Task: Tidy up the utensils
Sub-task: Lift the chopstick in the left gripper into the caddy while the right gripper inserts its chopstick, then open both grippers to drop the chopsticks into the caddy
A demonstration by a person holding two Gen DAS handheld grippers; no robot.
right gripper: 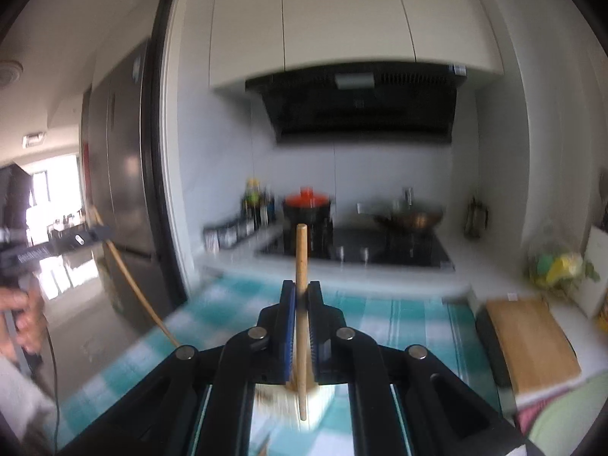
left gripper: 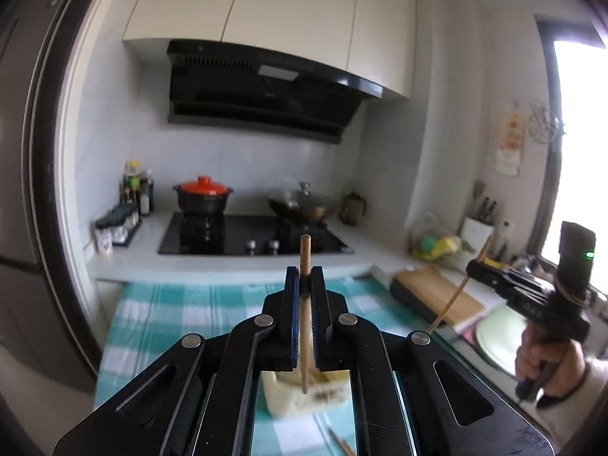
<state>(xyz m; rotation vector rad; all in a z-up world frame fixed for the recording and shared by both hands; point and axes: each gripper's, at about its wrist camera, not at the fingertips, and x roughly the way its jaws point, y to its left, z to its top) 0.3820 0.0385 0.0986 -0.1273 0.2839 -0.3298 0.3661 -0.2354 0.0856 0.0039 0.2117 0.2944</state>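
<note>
Kitchen in both views, slightly blurred. Pale wall cupboards (left gripper: 273,3) across the top of the frame, with a black cooker hood (left gripper: 266,91) beneath them. Tall dark fridge (right gripper: 121,159) at the left of the right wrist view, beside a dark door frame. White worktop (left gripper: 228,262) at mid-height, carrying a black hob (left gripper: 250,233). On the hob, a black pot with an orange lid (left gripper: 203,193) to the left and a wok (left gripper: 302,205) to the right. Teal and white checked cloth (left gripper: 167,304) spread over the lower middle of the frame. Wooden chopping board (left gripper: 437,292) at the right edge of the cloth, dark block under it. Cluster of bottles (left gripper: 136,190) left of the pot. Bag of yellow and green items (left gripper: 440,245) in the right corner of the worktop. Pale yellow holder (left gripper: 300,395) on the cloth, low in the frame, seen between the black gripper arms.

Left gripper (left gripper: 305,277) at bottom centre of its own view, closed tight around a wooden chopstick (left gripper: 305,304) that stands near upright, its lower tip hanging above the holder. Right gripper (right gripper: 301,296) likewise clamped on a second wooden chopstick (right gripper: 301,304), upright, tip over the same holder. Another loose chopstick (left gripper: 342,444) lying on the cloth at the bottom edge. Right hand (left gripper: 547,361) visible at the lower right of the left wrist view, gripping its handle.
</note>
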